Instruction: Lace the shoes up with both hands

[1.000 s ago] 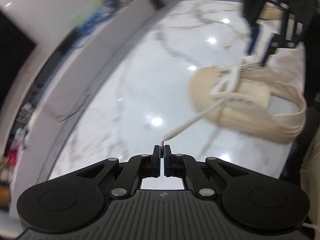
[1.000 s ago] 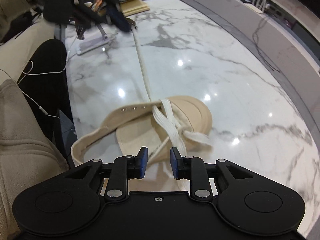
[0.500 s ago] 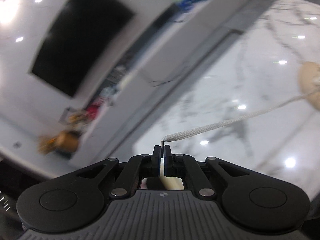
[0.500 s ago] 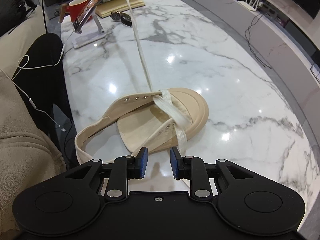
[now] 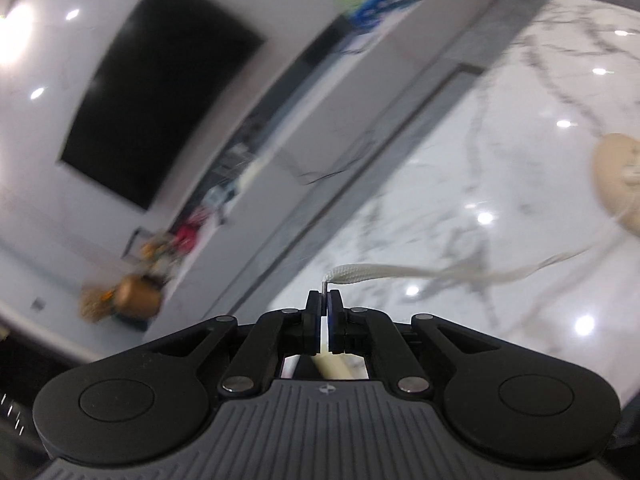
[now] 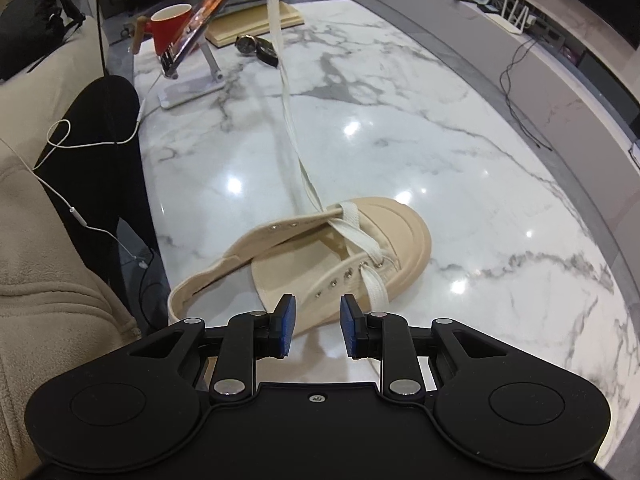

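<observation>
- My left gripper [image 5: 324, 303] pinches the shoelace [image 5: 400, 273] tip, drawing it taut from the canvas shoe [image 6: 320, 256].
- My right gripper [image 6: 316, 326] hangs spread and empty; upper eyelets [image 6: 334, 280] show bare, so threading comes next, I judge.

White marble table [image 6: 460, 128], beige shoe [image 6: 316, 252], red mug [image 6: 170, 26], phone stand [image 6: 192, 88], watch [image 6: 256, 46]

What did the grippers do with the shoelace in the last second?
The left hand-held gripper pulled the white shoelace up and away from the beige shoe, drawing its length out. It stays clamped on the lace tip. The right hand-held gripper stayed open, holding nothing.
</observation>
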